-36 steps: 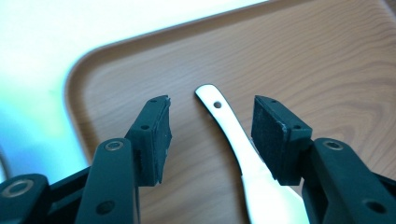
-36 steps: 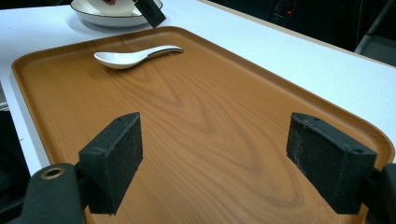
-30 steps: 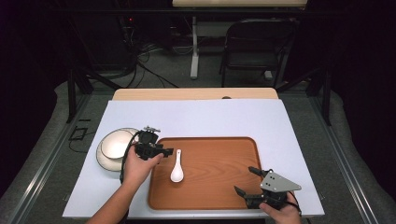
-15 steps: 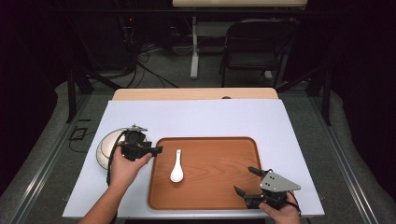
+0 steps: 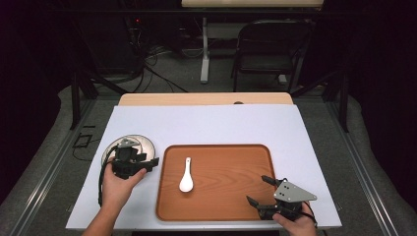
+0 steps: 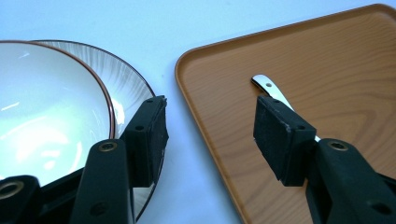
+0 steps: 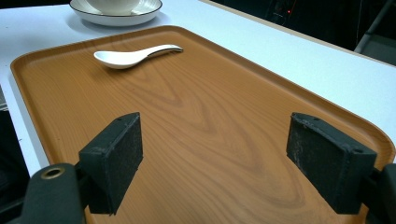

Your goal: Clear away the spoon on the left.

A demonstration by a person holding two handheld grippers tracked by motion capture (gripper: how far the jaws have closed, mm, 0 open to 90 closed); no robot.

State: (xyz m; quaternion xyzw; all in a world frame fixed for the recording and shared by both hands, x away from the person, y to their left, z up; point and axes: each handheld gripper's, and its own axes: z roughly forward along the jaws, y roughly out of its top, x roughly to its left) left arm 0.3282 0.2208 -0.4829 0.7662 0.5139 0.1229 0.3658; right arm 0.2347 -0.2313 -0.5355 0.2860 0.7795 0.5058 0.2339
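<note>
1. Table [image 5: 206,123], pale sheet over it.
2. Wooden tray [image 5: 236,196]: holds white ceramic spoon [image 5: 186,176], left part.
3. Plate [image 5: 142,143] w/ bowl [image 6: 42,107] on it, still off tray, just beside its left edge.
4. Left gripper [image 5: 147,162]: over plate rim, jaws wide, just been opening, nothing between.
5. Right gripper [image 5: 260,189]: tray's near-right corner, jaws wide, empty (idle).
6. Status, est.: spoon loaded; bowl set remains.

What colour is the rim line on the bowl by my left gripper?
Reddish-brown, a thin line round the white bowl; the left gripper view shows it best.
</note>
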